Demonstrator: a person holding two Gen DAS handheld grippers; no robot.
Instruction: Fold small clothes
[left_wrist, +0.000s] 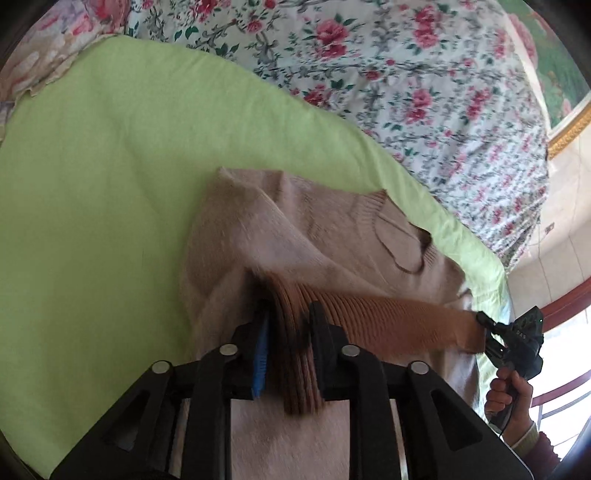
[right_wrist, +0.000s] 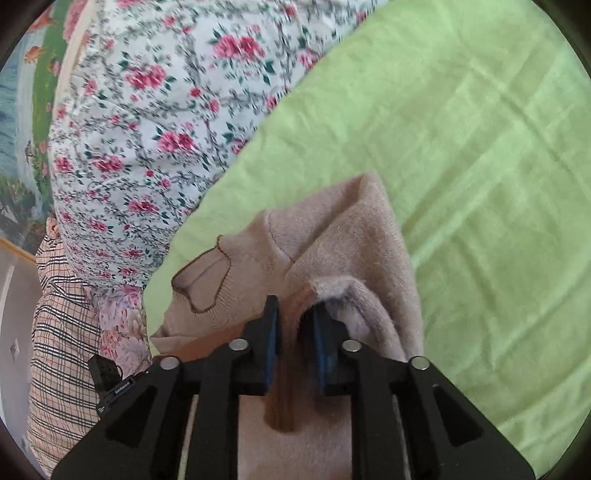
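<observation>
The pink sweater (left_wrist: 295, 236) is soft, light and limp on the green sheet (left_wrist: 92, 184). The left gripper (left_wrist: 286, 328) and right gripper (right_wrist: 293, 325) stand slightly parted, the sweater's ribbed brown hem (left_wrist: 388, 317) loose between the jaws. Best hold: hem corners, where the knit is thickest.

A bed (left_wrist: 461, 122) carries everything. A lime-green cloth (left_wrist: 96, 192) is spread flat over its floral sheet, which shows beyond the cloth's far edge. A beige knit sweater (left_wrist: 258, 236) lies directly on the green cloth, near the cloth's far edge, folded over on itself. At the far left, what may be a checked pillow (right_wrist: 59, 332) rests on the sheet.
</observation>
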